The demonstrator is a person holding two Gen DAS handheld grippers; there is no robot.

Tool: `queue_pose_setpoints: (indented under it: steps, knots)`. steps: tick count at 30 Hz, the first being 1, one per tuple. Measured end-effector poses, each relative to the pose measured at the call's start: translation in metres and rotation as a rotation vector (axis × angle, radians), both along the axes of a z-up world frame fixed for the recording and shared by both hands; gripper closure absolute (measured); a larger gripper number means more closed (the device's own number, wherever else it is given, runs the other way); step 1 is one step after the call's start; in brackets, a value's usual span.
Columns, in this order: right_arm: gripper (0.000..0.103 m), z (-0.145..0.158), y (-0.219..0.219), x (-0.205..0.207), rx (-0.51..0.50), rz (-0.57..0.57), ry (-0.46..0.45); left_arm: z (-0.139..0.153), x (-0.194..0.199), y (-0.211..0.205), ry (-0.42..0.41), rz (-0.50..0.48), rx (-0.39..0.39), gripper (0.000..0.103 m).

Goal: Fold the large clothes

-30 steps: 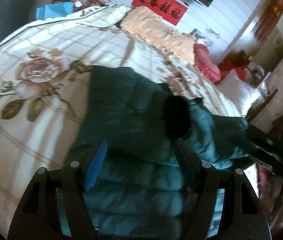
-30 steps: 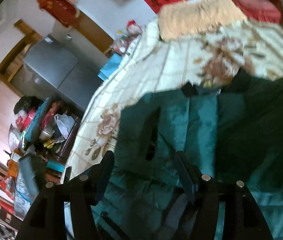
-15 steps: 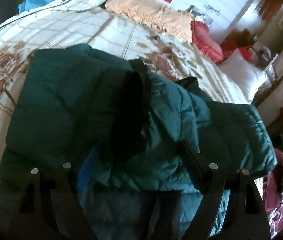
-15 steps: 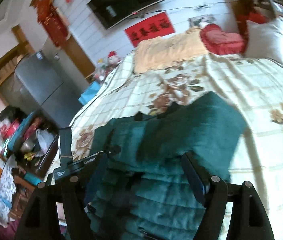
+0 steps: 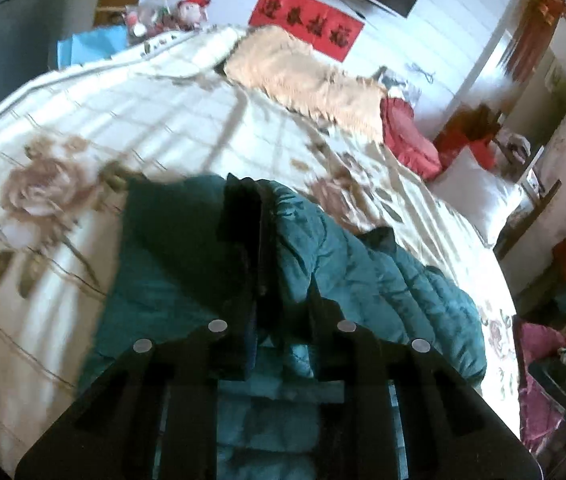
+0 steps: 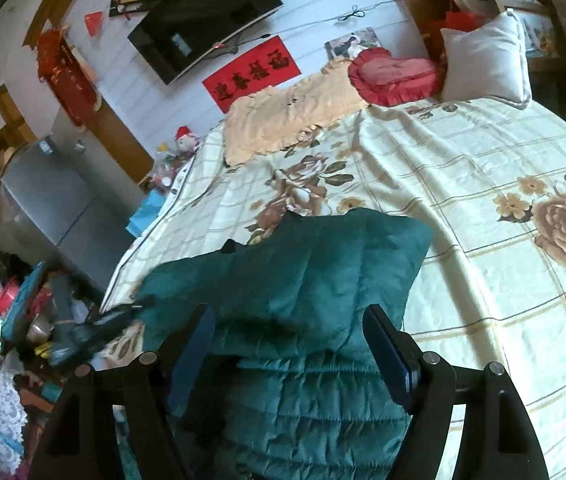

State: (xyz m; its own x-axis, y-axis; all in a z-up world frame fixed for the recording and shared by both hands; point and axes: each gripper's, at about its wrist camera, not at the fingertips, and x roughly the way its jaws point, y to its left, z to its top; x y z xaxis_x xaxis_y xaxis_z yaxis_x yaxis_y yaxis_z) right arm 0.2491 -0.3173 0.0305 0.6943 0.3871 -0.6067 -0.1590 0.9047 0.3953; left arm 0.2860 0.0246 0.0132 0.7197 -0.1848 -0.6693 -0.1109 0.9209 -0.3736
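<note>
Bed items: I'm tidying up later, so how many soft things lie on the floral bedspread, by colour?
Green: 1, the padded jacket
Peach: 1, the fringed blanket
Red: 1, the heart cushion
White: 1, the pillow
Total: 4

Jacket (image 6: 315, 280): dark teal, quilted in stitched bands; black trim (image 5: 243, 216) at its edge.
Bedspread (image 6: 483, 168): cream, thin tan grid lines, large tan-brown roses with olive-green leaves.
Blanket (image 6: 283, 120) at far end of bed: pale peach-yellow.
Heart cushion (image 6: 395, 76): red with a pink centre.
Pillow (image 6: 483, 64): plain white-grey.
Wall banner (image 6: 253, 74): red, black characters.
TV (image 6: 203, 28): black.
Wall (image 6: 323, 0): white boards.
Fridge (image 6: 51, 200): grey.
Grippers' frames: black. Right gripper (image 6: 289, 344): dark blue pads (image 6: 387, 356).
</note>
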Motion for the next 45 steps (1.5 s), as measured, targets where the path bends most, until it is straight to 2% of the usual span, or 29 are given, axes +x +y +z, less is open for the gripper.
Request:
queue_pose_setpoints:
  steps: [3, 7, 10, 13, 15, 18, 19, 21, 23, 26, 28, 31, 39, 42, 45]
  knots:
    - [0.029, -0.008, 0.020, 0.015, -0.049, 0.016, 0.012, -0.002, -0.004, 0.019, 0.007, 0.021, 0.022, 0.085]
    - [0.031, -0.032, 0.056, 0.038, -0.118, 0.058, 0.053, -0.027, -0.002, 0.034, 0.063, 0.047, 0.026, 0.085]
    - [0.038, -0.058, 0.082, 0.055, -0.181, 0.084, 0.096, -0.050, -0.003, 0.037, 0.106, 0.061, 0.040, 0.085]
    - [0.037, -0.095, 0.099, 0.069, -0.246, 0.091, 0.168, -0.063, -0.004, 0.041, 0.119, 0.072, 0.052, 0.085]
    - [0.037, -0.108, 0.104, 0.071, -0.273, 0.089, 0.154, -0.066, -0.005, 0.044, 0.126, 0.075, 0.035, 0.085]
    - [0.037, -0.103, 0.106, 0.067, -0.297, 0.101, 0.143, -0.060, -0.006, 0.046, 0.125, 0.074, 0.015, 0.082]
    - [0.038, -0.099, 0.106, 0.064, -0.289, 0.106, 0.141, -0.056, -0.008, 0.047, 0.123, 0.068, 0.005, 0.078]
    - [0.038, -0.083, 0.095, 0.057, -0.252, 0.092, 0.111, -0.047, -0.011, 0.049, 0.118, 0.066, -0.007, 0.066]
    - [0.038, -0.064, 0.080, 0.047, -0.230, 0.058, 0.057, -0.033, -0.020, 0.050, 0.071, 0.081, -0.003, 0.046]
    - [0.038, -0.043, 0.065, 0.042, -0.266, 0.001, 0.020, -0.009, -0.031, 0.047, -0.029, 0.098, 0.046, 0.033]
    - [0.038, -0.038, 0.063, 0.047, -0.285, -0.018, 0.018, 0.000, -0.030, 0.038, -0.063, 0.078, 0.080, 0.032]
    - [0.038, -0.041, 0.067, 0.058, -0.297, -0.026, 0.035, 0.000, -0.019, 0.024, -0.052, 0.051, 0.124, 0.032]
    - [0.038, -0.066, 0.086, 0.099, -0.360, -0.055, 0.050, -0.052, 0.029, 0.000, 0.075, 0.058, 0.310, 0.032]
    - [0.038, -0.078, 0.084, 0.119, -0.416, -0.089, 0.063, -0.068, 0.042, 0.000, 0.107, 0.050, 0.330, 0.031]
    - [0.038, -0.095, 0.075, 0.138, -0.430, -0.111, 0.122, -0.076, 0.047, 0.001, 0.100, 0.042, 0.306, 0.031]
